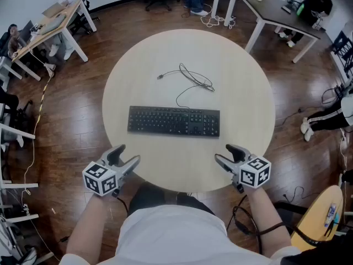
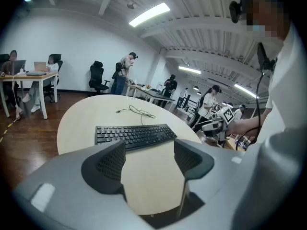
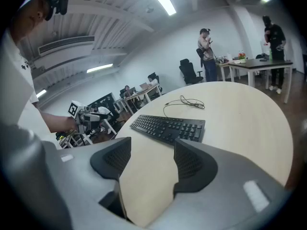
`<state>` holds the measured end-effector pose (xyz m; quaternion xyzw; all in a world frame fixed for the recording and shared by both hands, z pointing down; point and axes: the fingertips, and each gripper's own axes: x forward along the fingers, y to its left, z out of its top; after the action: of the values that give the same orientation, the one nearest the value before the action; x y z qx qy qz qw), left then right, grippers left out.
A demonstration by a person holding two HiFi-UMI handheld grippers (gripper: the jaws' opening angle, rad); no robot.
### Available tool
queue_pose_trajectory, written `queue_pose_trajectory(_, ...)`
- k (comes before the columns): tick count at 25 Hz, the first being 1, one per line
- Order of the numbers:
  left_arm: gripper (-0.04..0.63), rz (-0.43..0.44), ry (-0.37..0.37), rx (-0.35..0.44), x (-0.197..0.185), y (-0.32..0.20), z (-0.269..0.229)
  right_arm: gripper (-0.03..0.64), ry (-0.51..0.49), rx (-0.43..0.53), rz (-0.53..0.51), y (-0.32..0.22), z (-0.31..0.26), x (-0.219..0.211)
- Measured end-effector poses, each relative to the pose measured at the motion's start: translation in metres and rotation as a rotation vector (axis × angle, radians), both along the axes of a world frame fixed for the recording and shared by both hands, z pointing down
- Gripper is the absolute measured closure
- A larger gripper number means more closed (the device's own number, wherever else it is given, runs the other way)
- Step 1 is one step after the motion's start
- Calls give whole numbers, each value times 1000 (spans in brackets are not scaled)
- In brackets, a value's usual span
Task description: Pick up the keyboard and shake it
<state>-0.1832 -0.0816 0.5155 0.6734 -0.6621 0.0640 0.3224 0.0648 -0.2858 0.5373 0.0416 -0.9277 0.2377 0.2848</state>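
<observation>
I am holding my left gripper [image 1: 127,154] and right gripper [image 1: 225,152] over the near edge of the round table [image 1: 248,76], both jaws standing wide apart and gripping nothing. The keyboard [image 1: 174,121] is lying flat mid-table, ahead of both and untouched, its cable [image 1: 194,79] trailing beyond. I am judging the pick-up not yet begun; next I am needing to reach forward and close on its two ends

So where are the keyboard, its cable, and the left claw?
keyboard [image 1: 174,121]: head view, middle of its keys.
cable [image 1: 198,81]: head view, the loose coil.
left claw [image 1: 129,153]: head view, midway between its fingertips.
</observation>
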Motion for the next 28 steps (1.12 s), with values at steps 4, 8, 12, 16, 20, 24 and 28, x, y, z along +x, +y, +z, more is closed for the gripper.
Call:
queue_pose_trajectory(4, 284, -28, 22, -51, -47, -23, 36, 331, 43, -20, 69, -48, 34, -14)
queue_pose_trajectory(8, 290, -43, 77, -114, -85, -41, 70, 331, 109, -74, 160, -81, 70, -16)
queue_pose_trajectory(12, 291, -24, 122, -159, -114, -59, 94, 331, 131, -130, 259, -107, 92, -17)
queue_pose_trajectory(16, 293, 12, 148, -211, -130, -69, 113, 330, 128, -190, 332, -126, 102, -23)
queue_pose_trajectory(20, 293, 40, 186, -234, -130, -75, 125, 330, 122, -259, 357, -128, 110, -31)
queue_pose_trajectory(24, 296, 45, 229, -246, -126, -78, 134, 331, 147, -261, 352, -125, 113, -30)
queue_pose_trajectory(28, 314, 32, 252, -239, -127, -79, 137, 328, 171, -220, 314, -122, 114, -32)
